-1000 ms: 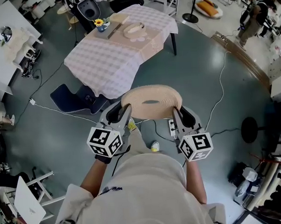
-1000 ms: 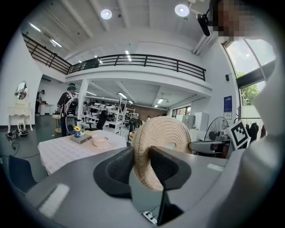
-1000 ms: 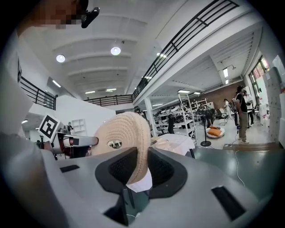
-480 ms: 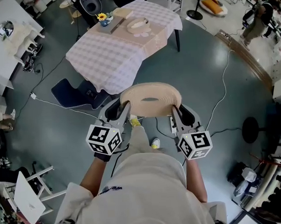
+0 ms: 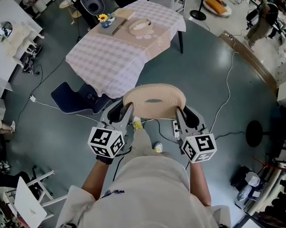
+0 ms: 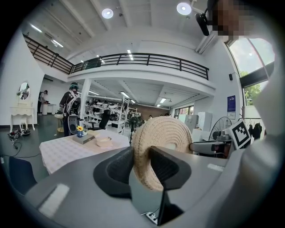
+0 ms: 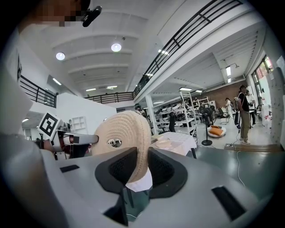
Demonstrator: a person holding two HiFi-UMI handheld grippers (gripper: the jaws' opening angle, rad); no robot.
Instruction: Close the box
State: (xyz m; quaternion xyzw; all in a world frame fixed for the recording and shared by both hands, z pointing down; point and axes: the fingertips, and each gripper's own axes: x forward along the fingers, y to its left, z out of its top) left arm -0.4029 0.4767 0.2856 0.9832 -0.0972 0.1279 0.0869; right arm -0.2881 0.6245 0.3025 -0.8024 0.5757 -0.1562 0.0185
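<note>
Item: one round woven lid (image 5: 153, 102), tan, with a small oval opening at its middle, being carried flat in front of a person (image 5: 151, 191) who is standing on the grey-green floor (image 5: 212, 70). The left gripper (image 5: 128, 117) is clamping the lid's left edge, its two dark jaws pressing on the rim from either side and standing only as far apart as the rim is thick. The right gripper (image 5: 179, 116) is gripping the opposite edge in the same way, jaws closed onto the woven rim. Both grippers are pointing slightly downward, and the lid is hanging level between them, touching nothing else. Item: one table (image 5: 98, 66) under a checked cloth, standing well apart from the lid, further ahead of the person. Item: one low round box (image 5: 140, 27), woven like the lid, sitting uncovered near the table's far end. Item: one flower pot (image 5: 101, 24) with a yellow bloom, standing beside the box on the same table. Item: one white cable (image 5: 223, 91), trailing across the floor to the person's right.
</note>
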